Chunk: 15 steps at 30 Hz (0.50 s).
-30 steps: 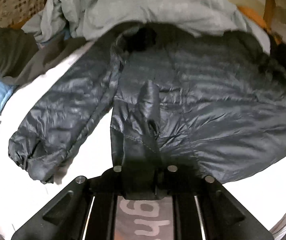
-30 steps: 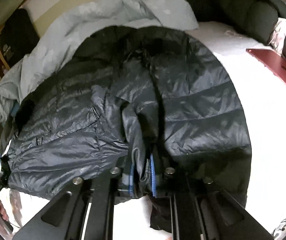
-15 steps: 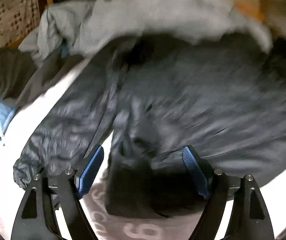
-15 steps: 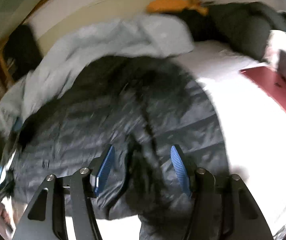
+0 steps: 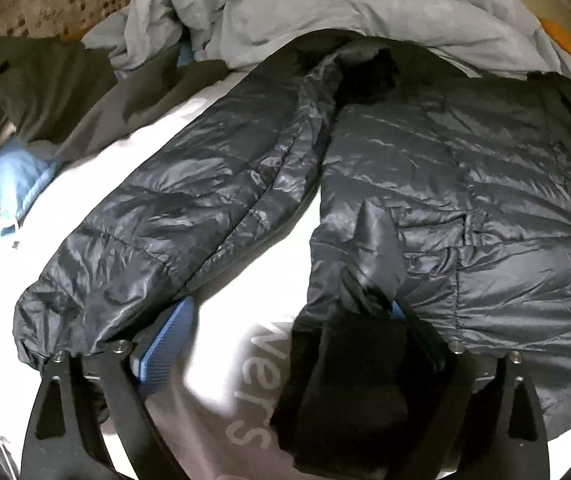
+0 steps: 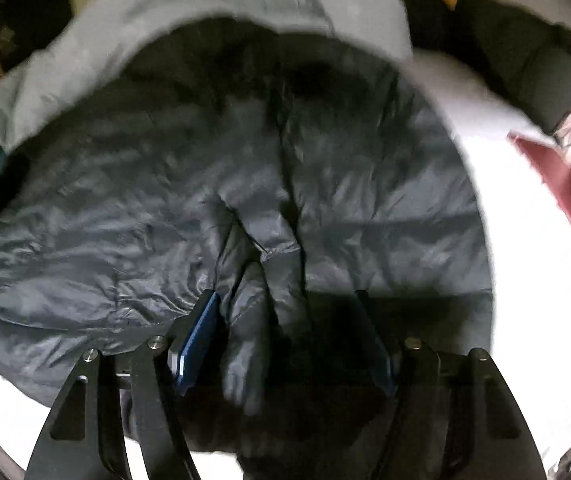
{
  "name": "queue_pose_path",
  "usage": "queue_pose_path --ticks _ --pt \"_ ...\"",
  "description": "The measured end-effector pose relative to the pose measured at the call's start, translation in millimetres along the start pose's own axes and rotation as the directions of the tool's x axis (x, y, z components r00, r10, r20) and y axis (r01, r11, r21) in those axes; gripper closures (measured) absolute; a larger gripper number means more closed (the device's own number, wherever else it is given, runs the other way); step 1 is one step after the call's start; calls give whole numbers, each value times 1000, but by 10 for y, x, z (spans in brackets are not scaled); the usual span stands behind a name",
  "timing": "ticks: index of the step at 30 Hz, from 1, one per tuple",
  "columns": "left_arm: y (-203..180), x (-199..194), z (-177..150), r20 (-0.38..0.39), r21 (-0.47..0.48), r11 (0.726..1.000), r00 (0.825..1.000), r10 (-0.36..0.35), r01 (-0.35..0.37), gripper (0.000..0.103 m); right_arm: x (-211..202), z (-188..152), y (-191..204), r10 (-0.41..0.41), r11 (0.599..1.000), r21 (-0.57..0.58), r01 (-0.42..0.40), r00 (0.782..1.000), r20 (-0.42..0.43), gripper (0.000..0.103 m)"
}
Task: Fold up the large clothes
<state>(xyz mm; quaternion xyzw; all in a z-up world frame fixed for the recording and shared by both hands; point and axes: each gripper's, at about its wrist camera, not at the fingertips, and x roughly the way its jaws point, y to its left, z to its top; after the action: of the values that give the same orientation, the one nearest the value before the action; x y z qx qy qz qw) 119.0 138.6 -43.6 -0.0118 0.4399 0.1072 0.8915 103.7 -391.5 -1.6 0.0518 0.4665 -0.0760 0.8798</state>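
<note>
A dark grey quilted puffer jacket lies spread on a white bed, collar away from me. Its left sleeve stretches toward the near left. My left gripper is open at the hem; a pinched ridge of fabric stands by its right pad, and its left blue pad is free. In the right wrist view the jacket fills the middle. My right gripper is open, with a raised fold of the hem loose between its blue pads.
A pale blue-grey blanket is bunched behind the collar. Dark and blue clothes pile at the far left. A maroon flat case lies on the bed at the right, with a dark garment behind it.
Both grippers were shut on the jacket's hem one second ago. Both have opened and let the fabric go, and both have pulled back a little.
</note>
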Motion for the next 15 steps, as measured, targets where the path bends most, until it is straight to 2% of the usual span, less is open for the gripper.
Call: queue_pose_path --ticks 3,7,10,12,14,15 --pt "98 63 15 -22 -48 998 999 -42 40 1 143 184 43 -63 997 -49 66 996 58 35" --pt "84 17 -34 15 -41 998 999 -51 52 0 178 263 -51 -84 994 82 78 994 74 35" --pt "97 -3 -27 19 -53 997 998 -61 62 1 -65 283 -107 -113 984 153 91 983 144 35" --pt "80 -54 -16 37 -53 997 998 -58 60 3 -265 267 -116 -88 985 166 55 976 197 35" --pt "2 -175 -16 90 -21 999 995 -43 45 13 -436 247 -106 2 987 154 -38 973 230 35" --pt "-52 -257 -15 132 6 999 990 -46 46 15 -501 206 -110 42 987 144 -76 972 230 35"
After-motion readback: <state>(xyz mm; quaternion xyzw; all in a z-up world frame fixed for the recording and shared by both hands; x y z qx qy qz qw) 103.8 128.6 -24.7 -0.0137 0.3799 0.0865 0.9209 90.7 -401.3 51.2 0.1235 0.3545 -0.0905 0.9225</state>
